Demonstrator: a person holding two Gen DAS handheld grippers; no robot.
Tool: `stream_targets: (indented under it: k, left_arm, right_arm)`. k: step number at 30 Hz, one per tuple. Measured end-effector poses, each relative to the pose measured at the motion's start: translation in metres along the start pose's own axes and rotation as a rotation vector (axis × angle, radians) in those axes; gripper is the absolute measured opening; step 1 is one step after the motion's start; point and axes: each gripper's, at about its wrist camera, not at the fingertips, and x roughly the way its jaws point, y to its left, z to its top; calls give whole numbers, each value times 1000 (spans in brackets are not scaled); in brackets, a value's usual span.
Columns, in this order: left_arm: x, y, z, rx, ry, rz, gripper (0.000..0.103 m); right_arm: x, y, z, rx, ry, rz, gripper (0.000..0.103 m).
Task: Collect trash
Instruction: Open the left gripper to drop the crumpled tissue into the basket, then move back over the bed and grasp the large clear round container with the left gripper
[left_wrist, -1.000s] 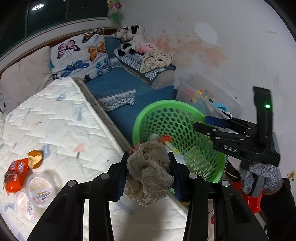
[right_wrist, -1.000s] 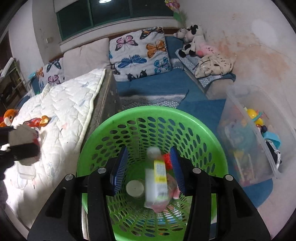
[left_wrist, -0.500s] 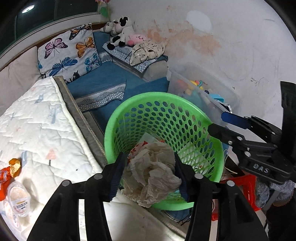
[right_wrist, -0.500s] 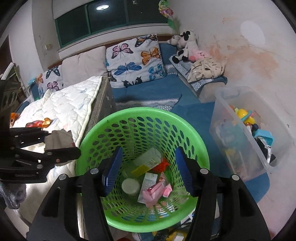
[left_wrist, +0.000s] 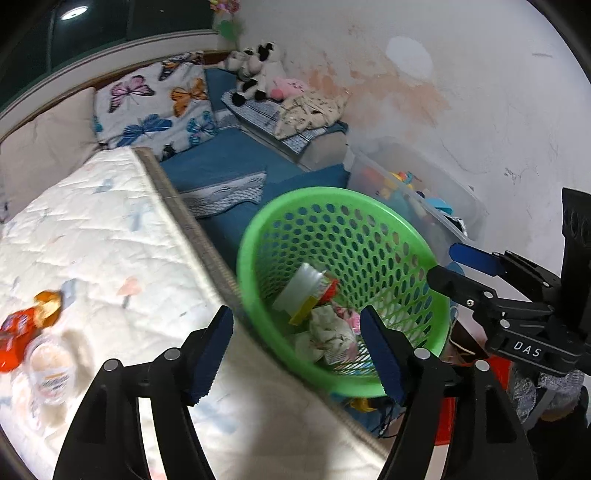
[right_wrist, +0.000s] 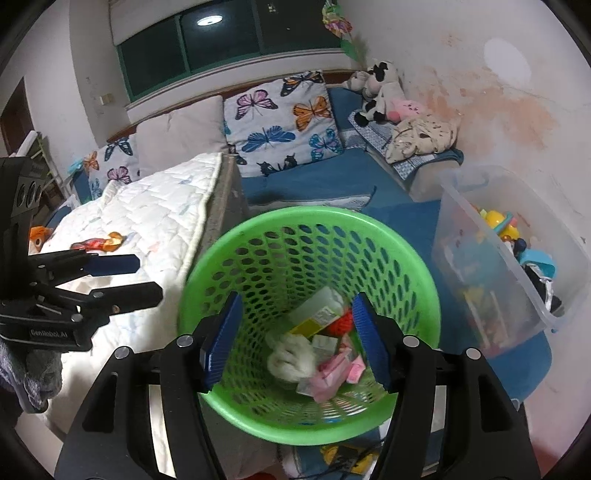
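Note:
A green perforated basket (left_wrist: 388, 221) (right_wrist: 258, 229) stands beside the mattress and holds several pieces of trash. A crumpled paper wad (left_wrist: 328, 328) (right_wrist: 291, 356) lies inside it, next to a small bottle (right_wrist: 317, 312) and pink wrappers (right_wrist: 332, 373). My left gripper (left_wrist: 297, 354) is open and empty over the mattress edge and the basket's near rim. My right gripper (right_wrist: 293, 339) is open and empty just above the basket. On the mattress lie an orange-red wrapper (left_wrist: 22, 328) (right_wrist: 96, 243) and a round lidded cup (left_wrist: 51, 369).
The white quilted mattress (left_wrist: 96, 236) (right_wrist: 155, 206) fills the left. A clear plastic bin of toys (left_wrist: 417, 192) (right_wrist: 498, 266) stands right of the basket by the wall. Butterfly pillows (right_wrist: 277, 122) and plush toys (right_wrist: 384, 92) lie at the back.
My left gripper opened and let go of the crumpled paper wad, which now lies in the basket. The right gripper stayed open above the basket.

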Motion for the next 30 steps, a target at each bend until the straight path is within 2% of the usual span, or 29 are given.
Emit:
stream_targets:
  k: [9,20,25,30]
  left_arm:
    - [-52,44,-50,-61,-39,80,69]
    - [-105,117,-125,-167,-48,181,77]
    - [-116,142,-148,-182,-35,230,82]
    - [-113,151,-160,-170,-7,237,87]
  right_arm:
    - [-11,40,-4,-41,-19,61,68]
    - [-8,92,-4,-91,-13,133,74]
    - [-4,112,-3,-120,-9,164,75]
    - [-2,129,-6,-140,-2,189,75]
